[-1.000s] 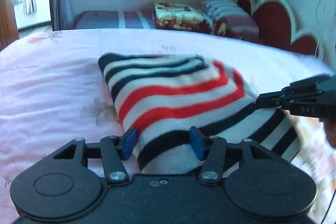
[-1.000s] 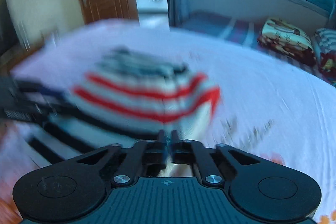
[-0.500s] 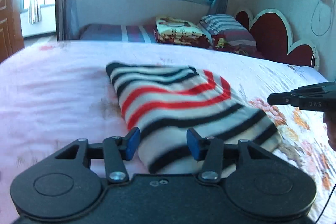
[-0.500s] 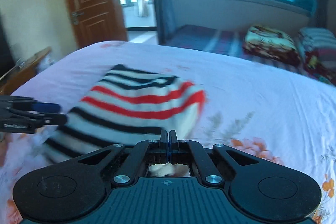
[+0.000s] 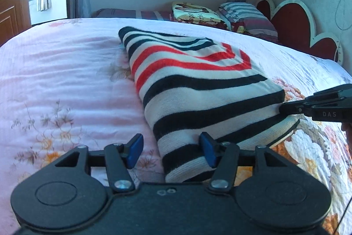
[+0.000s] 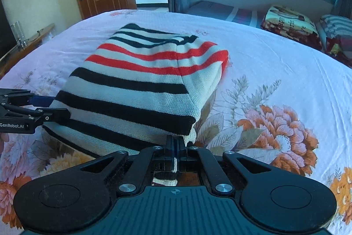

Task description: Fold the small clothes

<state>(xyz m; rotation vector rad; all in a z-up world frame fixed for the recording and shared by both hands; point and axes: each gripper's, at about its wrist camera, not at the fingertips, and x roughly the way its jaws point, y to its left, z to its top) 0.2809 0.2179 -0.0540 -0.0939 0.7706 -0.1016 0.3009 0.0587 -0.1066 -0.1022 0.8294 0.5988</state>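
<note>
- Folded knitted sweater [image 6: 140, 83] in white with black and red stripes, lying flat on the pink floral-print bed [image 5: 55, 72], its long axis running away from both cameras toward the far pillows [image 5: 222, 14].
- Right gripper [image 6: 175, 142] at the near right corner of the sweater; jaws pressed fully together, pinching a sliver of the white-and-black hem that shows between and behind them.
- Left gripper [image 5: 171, 151] at the near left corner; jaws opening, roughly half spread, blue pads [image 5: 135, 150] straddling the left edge: one pad out over bare bedsheet, the other against the knit, neither visibly squeezing it.
- Key relation: near hem directly ahead of and under both pairs of jaws, one at each end of that short edge, with the bulk of the sweater stretching forward.
- Probable stage: fold laid down, left side letting go, right corner not yet released.
- Likely risk: dragging the top layer askew if the right side pulls back while clamped.
</note>
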